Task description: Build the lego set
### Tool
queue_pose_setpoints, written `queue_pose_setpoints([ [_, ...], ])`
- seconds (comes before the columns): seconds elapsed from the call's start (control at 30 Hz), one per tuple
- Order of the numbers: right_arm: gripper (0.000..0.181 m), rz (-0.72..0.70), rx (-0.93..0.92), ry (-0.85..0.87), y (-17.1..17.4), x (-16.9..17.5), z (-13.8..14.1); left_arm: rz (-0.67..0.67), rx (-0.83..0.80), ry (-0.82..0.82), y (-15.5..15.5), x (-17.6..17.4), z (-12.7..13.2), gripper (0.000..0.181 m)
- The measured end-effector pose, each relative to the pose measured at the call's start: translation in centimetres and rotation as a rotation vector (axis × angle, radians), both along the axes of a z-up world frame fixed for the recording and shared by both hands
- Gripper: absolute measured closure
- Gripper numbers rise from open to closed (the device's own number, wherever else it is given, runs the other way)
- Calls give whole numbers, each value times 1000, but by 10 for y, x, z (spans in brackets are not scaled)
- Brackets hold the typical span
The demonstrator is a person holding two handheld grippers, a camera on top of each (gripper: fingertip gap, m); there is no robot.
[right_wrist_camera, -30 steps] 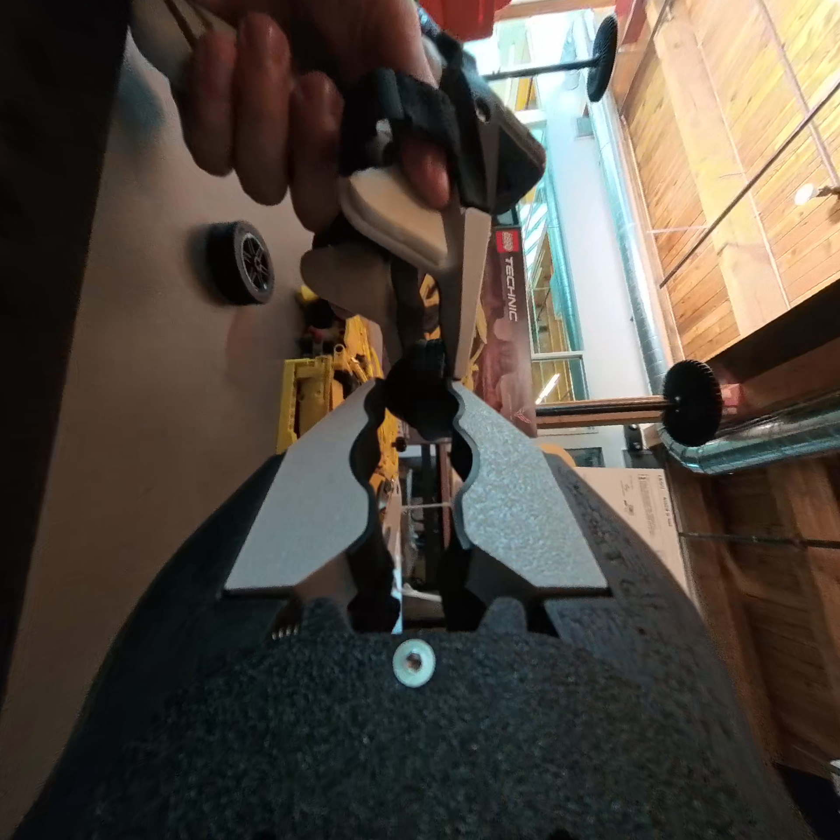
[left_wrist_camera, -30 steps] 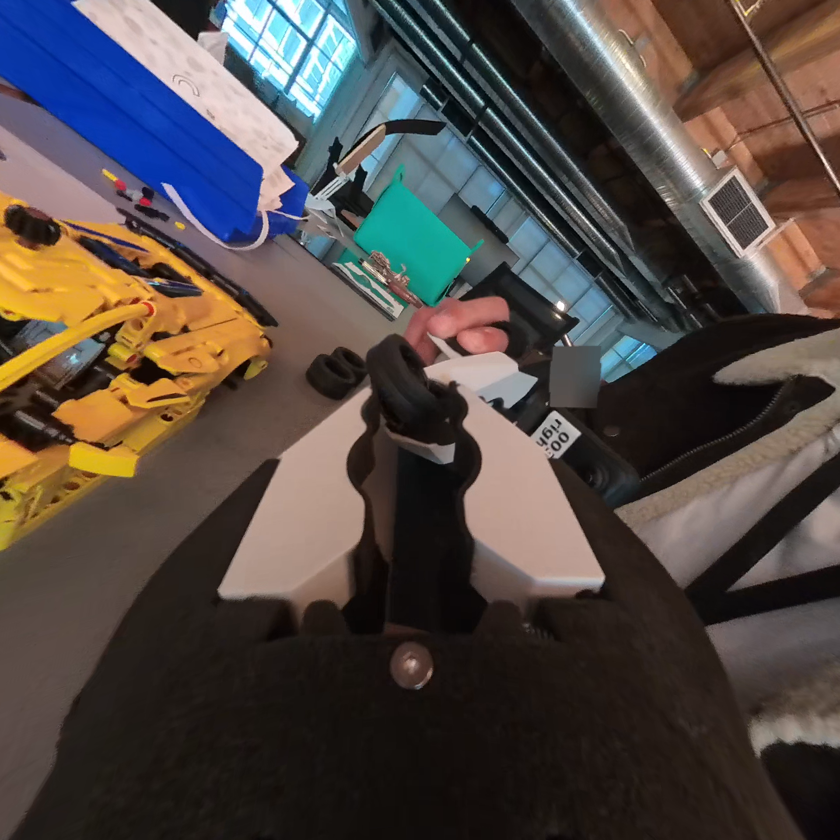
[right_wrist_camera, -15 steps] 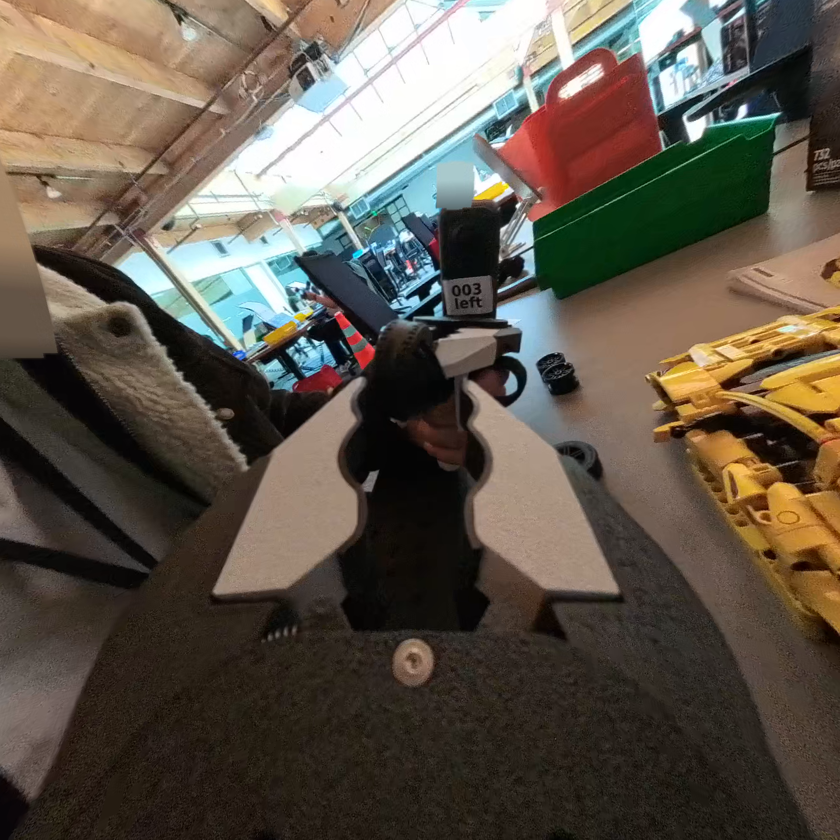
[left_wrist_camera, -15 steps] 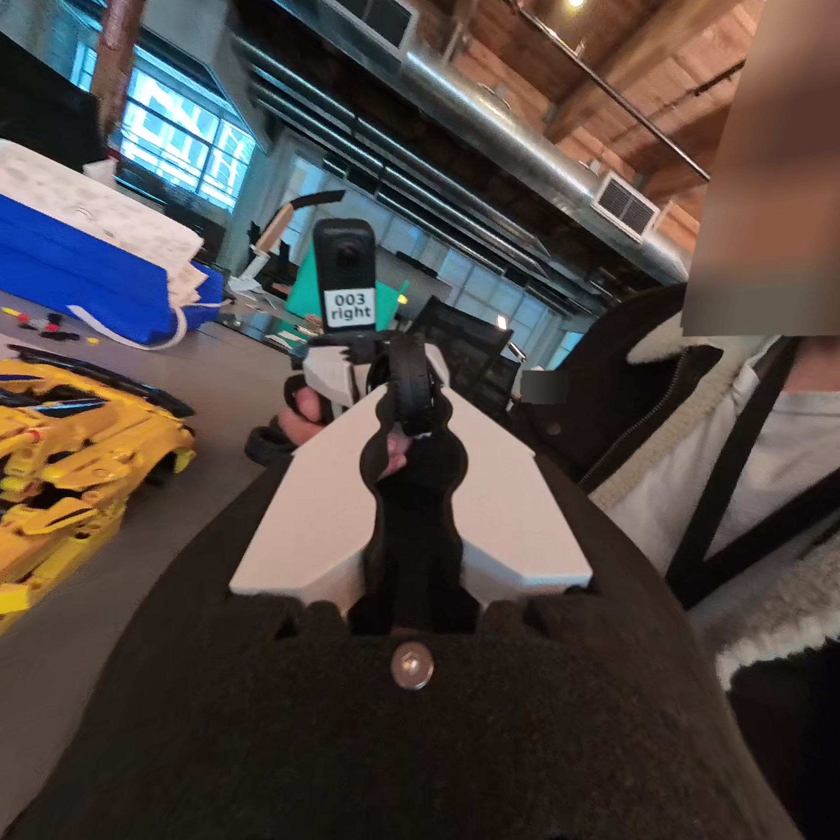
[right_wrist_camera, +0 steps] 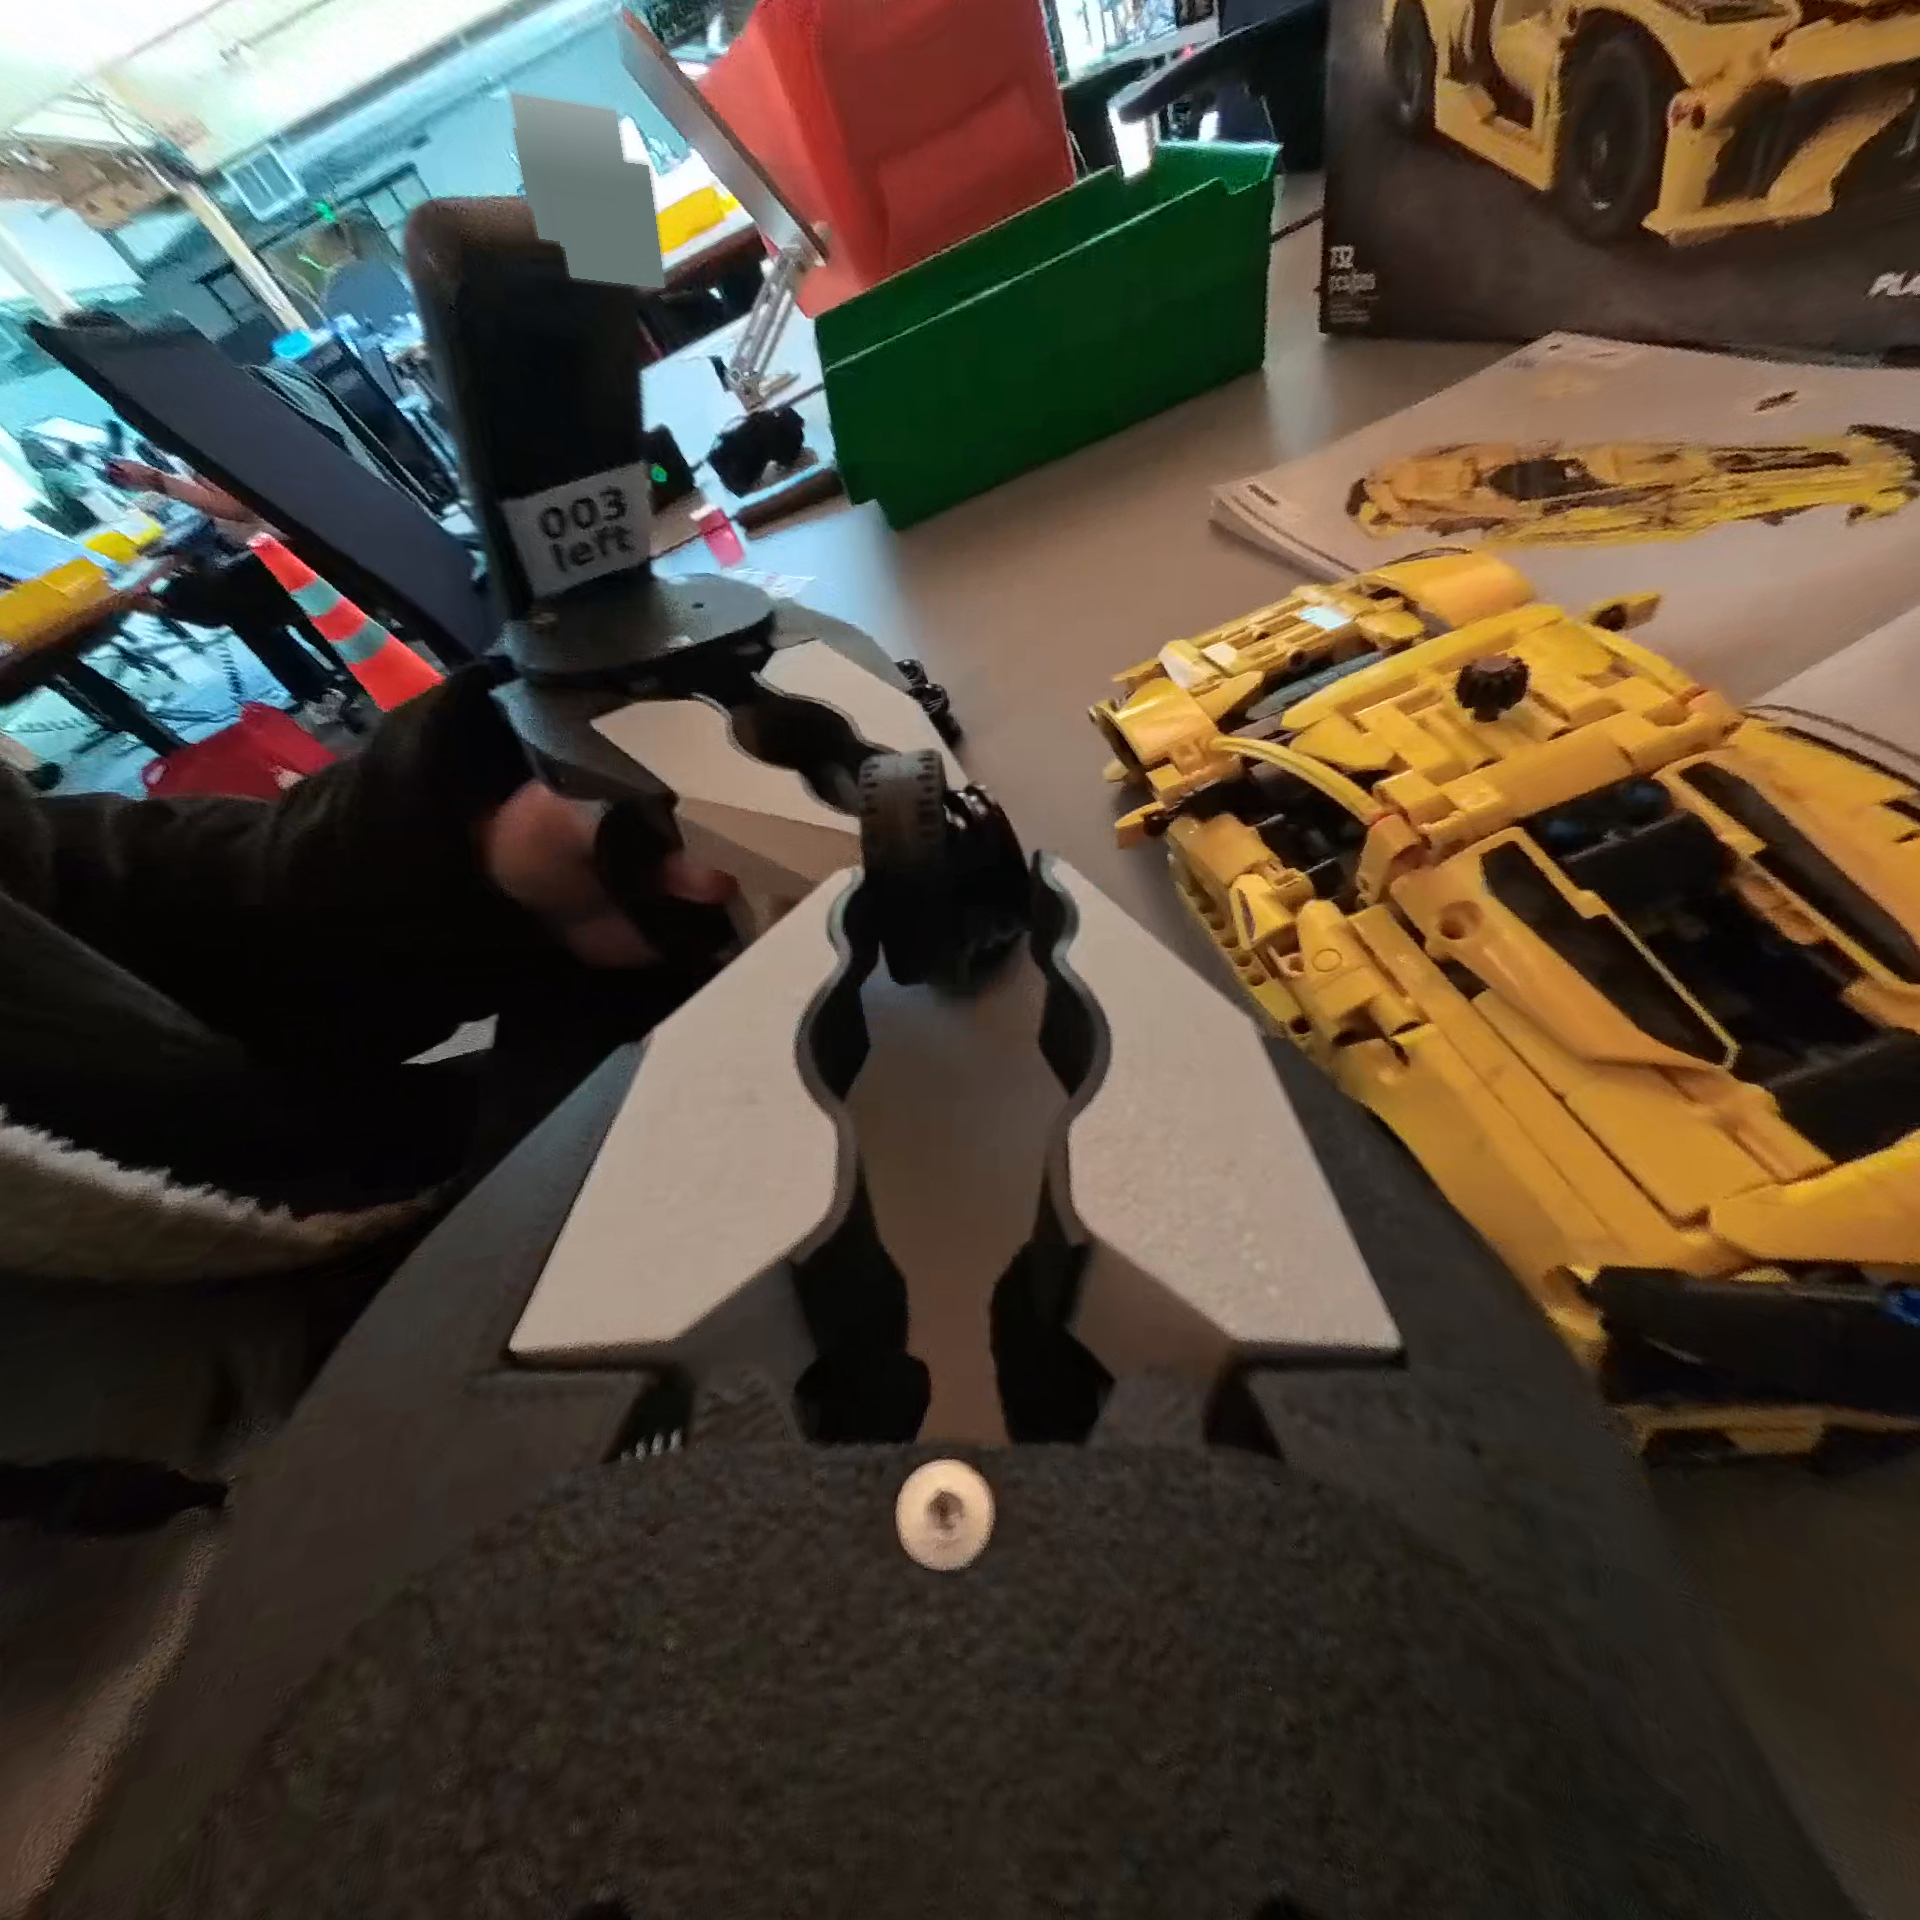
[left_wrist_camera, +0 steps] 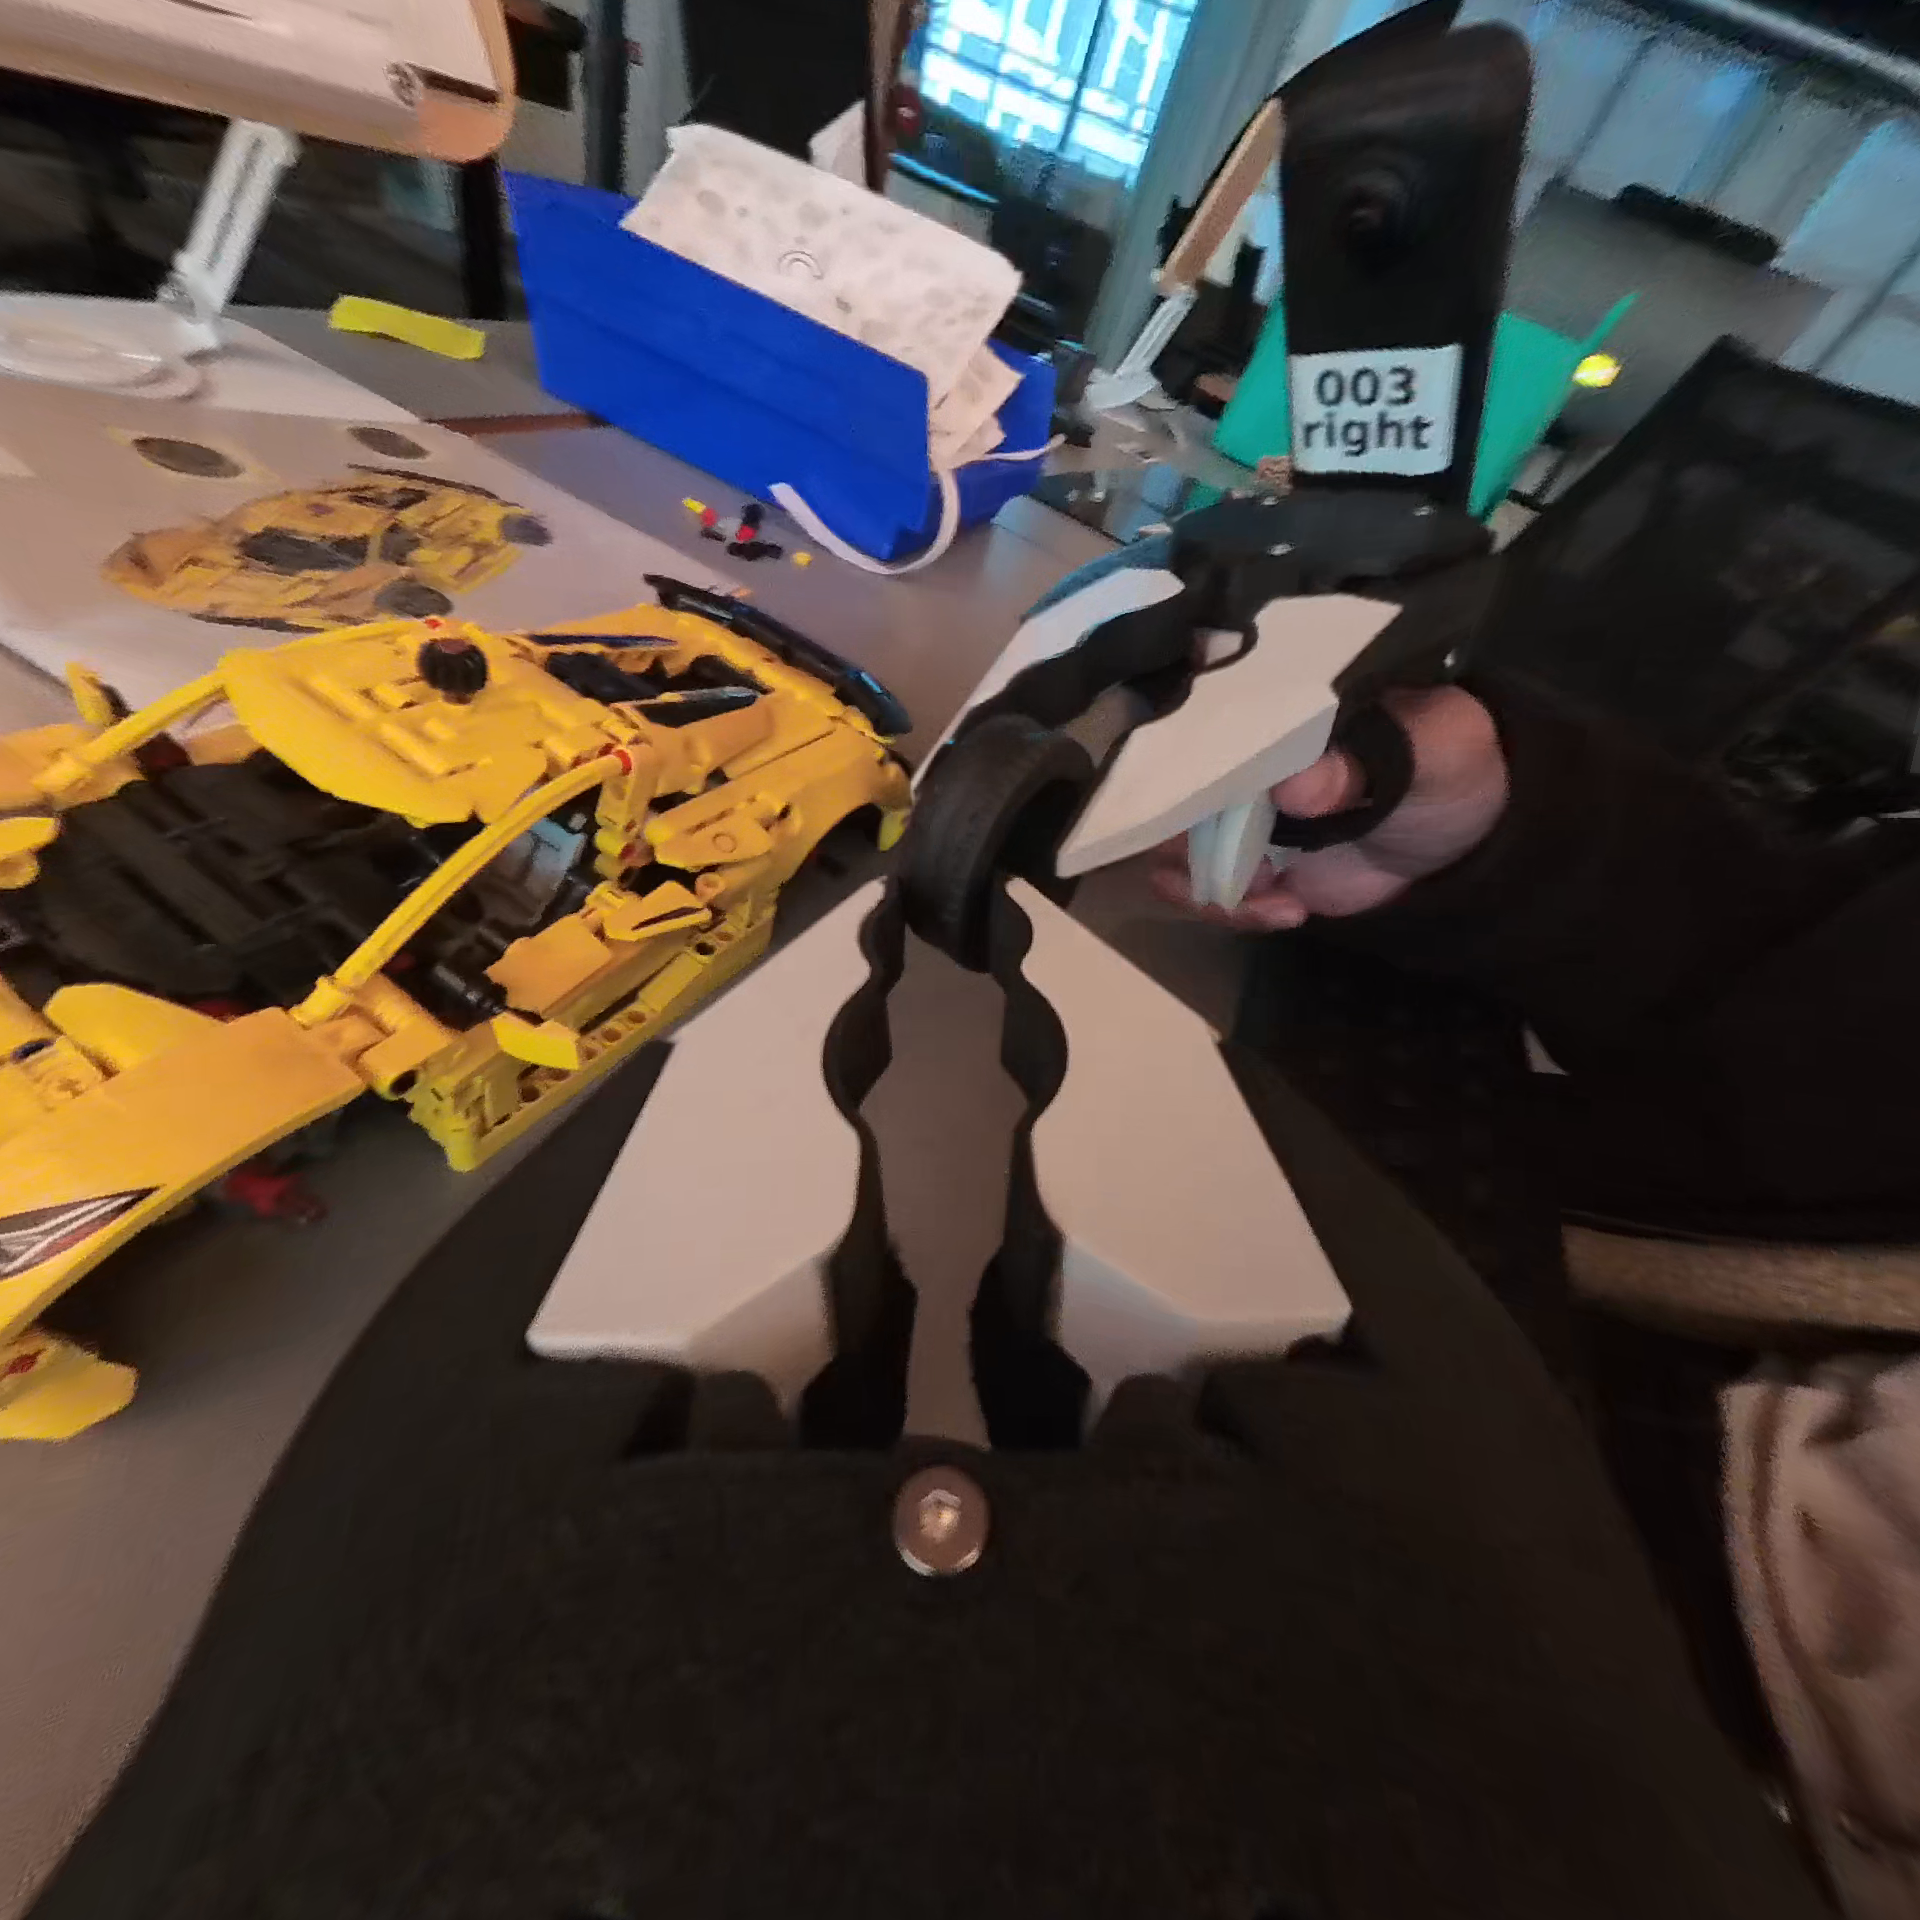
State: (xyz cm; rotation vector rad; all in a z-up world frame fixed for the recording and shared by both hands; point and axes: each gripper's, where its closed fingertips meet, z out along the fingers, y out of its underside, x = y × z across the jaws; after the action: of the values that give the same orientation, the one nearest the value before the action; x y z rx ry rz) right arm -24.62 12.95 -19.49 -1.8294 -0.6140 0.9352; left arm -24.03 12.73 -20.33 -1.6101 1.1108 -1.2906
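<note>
**Above the table's near edge, two tools on one tyre**

Between the yellow car (left_wrist_camera: 416, 862) and the person's dark jacket (left_wrist_camera: 1704, 935), held over bare grey table (right_wrist_camera: 1039, 582). Left gripper (left_wrist_camera: 951, 914) clamped on the black tyre (left_wrist_camera: 977, 831); right gripper (right_wrist_camera: 951, 904) pinching the wheel part (right_wrist_camera: 977, 883) pressed against that tyre. Car just beside both tips, not touching.

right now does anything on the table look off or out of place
The yellow car sits with no wheels in its arches, and a few tiny loose pieces lie scattered by the blue bin. The black tyre is pinched between both sets of jaws, above the table.
</note>
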Motion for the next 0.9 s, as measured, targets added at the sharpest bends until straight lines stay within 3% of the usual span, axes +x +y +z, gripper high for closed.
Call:
queue_pose_setpoints([
  [0.17,153,36,-9,145,-2,1,17,-38,-47,-104,-4,0,15,165],
  [0.27,153,62,-46,181,-4,1,16,-83,-155,-143,-6,0,16,166],
  [0.4,153,52,-5,0,-4,2,0,-39,-101,-102,-1,3,9,158],
  [0.6,153,94,-26,1,-9,-1,-1,-79,-81,-101,-7,1,9,161],
  [0.77,157,-110,184,-195,10,10,-3,24,-43,-36,8,0,1,165],
  [0.87,133,-179,249,-295,15,14,-8,56,19,-26,10,-1,3,165],
  [0.9,141,-190,243,-303,16,14,-9,65,26,-20,11,-1,2,165],
])
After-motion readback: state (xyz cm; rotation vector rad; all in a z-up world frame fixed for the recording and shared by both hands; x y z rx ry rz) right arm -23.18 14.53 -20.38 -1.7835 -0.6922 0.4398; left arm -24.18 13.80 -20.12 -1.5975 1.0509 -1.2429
